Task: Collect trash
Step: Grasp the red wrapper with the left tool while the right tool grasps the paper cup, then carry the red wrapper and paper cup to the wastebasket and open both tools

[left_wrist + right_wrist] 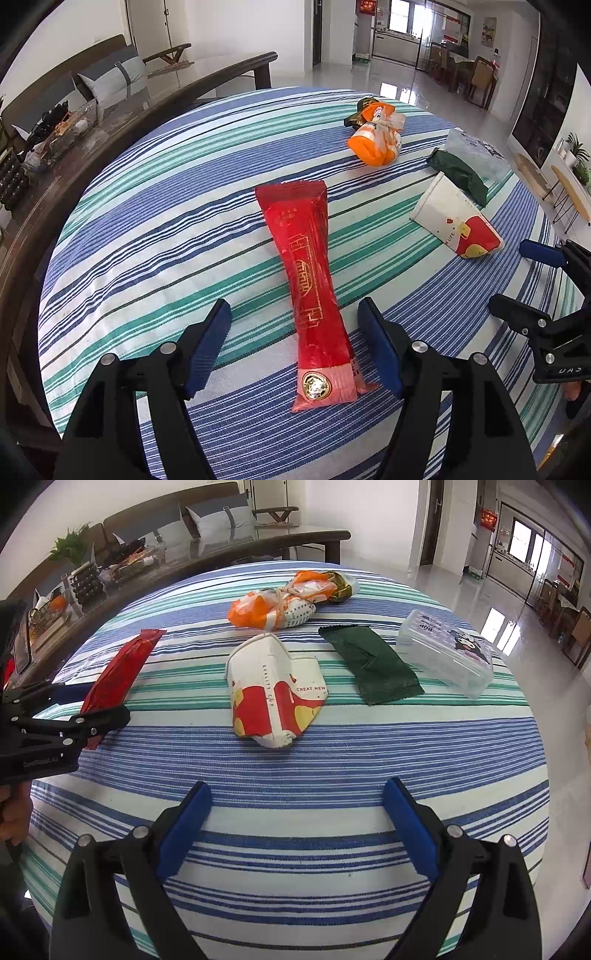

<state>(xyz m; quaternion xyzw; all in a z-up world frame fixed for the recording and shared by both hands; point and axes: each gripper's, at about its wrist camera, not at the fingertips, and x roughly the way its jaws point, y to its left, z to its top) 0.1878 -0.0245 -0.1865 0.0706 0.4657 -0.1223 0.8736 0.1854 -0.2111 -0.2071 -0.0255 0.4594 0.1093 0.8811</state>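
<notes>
The left tongs (293,343) stand open astride the red wrapper (310,291), pads not touching; close squarely on its near half so the slippery film cannot slide. The right tongs (297,830) gape empty over the striped counter (332,753), with the crushed paper cup (275,690) at twelve o'clock, well clear.
</notes>
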